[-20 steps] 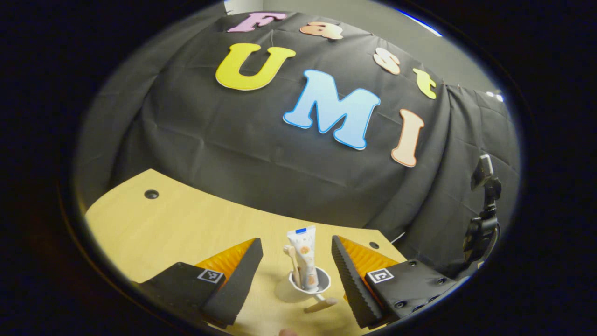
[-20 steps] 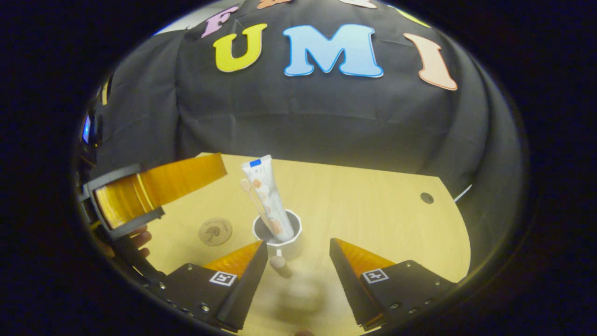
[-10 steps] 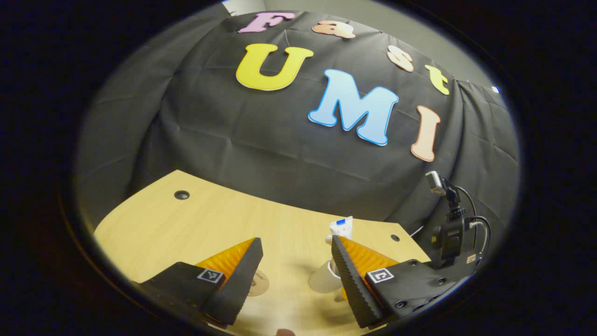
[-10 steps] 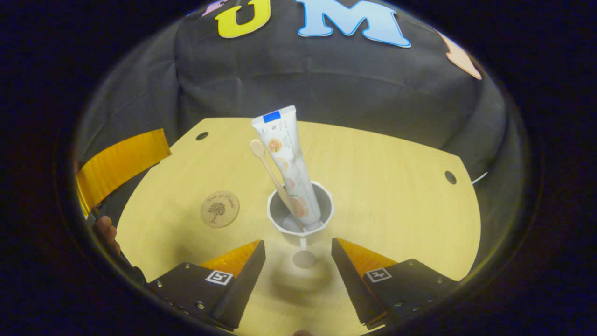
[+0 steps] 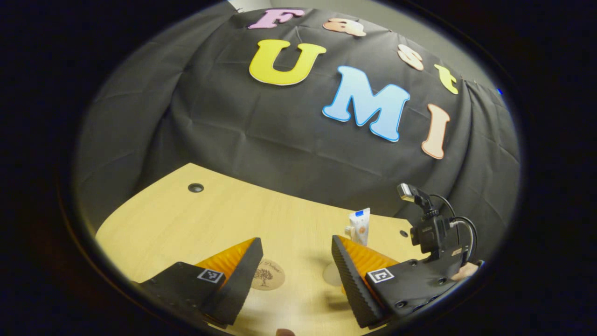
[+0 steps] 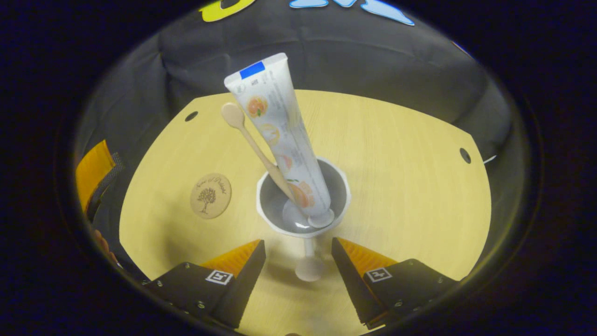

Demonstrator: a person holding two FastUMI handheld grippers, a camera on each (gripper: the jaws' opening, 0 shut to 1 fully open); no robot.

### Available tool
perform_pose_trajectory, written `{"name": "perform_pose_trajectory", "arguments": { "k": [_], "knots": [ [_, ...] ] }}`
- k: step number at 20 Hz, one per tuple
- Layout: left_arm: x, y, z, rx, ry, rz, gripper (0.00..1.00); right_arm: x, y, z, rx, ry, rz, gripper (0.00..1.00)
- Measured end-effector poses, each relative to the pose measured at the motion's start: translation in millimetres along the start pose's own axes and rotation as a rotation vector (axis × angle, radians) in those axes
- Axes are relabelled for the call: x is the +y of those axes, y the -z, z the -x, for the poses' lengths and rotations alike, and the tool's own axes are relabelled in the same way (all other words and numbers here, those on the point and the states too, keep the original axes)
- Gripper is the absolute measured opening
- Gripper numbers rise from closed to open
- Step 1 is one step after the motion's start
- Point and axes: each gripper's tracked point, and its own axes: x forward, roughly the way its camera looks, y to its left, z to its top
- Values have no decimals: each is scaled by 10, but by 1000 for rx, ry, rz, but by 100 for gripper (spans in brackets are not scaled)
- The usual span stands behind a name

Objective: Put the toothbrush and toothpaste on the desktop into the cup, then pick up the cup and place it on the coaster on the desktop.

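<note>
Fingers (image 6: 345, 261) of right gripper (image 6: 298, 254) nearer cup (image 6: 303, 205) handle (spread wide), coaster (image 6: 211, 196) beside

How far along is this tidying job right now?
Done: the white toothpaste tube and wooden toothbrush stand in the white handled cup. In hand: the open right tool straddles the cup's handle. Left: grip it and move it onto the round wooden coaster.

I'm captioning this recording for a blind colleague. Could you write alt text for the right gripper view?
A white cup stands on a pale wooden desktop, holding a toothpaste tube and a wooden toothbrush that lean up and left. The right gripper is open, its fingers either side of the cup's handle. A round coaster lies left of the cup, apart from it.
</note>
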Motion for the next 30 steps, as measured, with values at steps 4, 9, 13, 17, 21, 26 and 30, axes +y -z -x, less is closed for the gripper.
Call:
{"name": "perform_pose_trajectory", "arguments": {
  "k": [4, 9, 13, 17, 21, 26, 30],
  "knots": [
    [66, 52, 49, 17, -14, 14, 96, -16, 38, -98, 47, 7, -7, 87],
    [140, 89, 82, 25, -31, 31, 96, -83, 44, -184, 101, 35, 28, 87],
    [227, 143, 109, 31, -46, 47, 96, -88, 73, -237, 151, 41, 47, 84],
    [300, 143, 147, 34, -61, 57, 96, -92, 130, -348, 190, 44, 40, 73],
    [397, 194, 182, 37, -75, 71, 96, -132, 74, -328, 198, 54, 18, 55],
    [458, 240, 209, 48, -86, 87, 96, -109, 95, -352, 205, 51, -16, 30],
    [473, 220, 209, 43, -90, 85, 96, -133, 89, -373, 184, 63, 4, 29]
  ]
}}
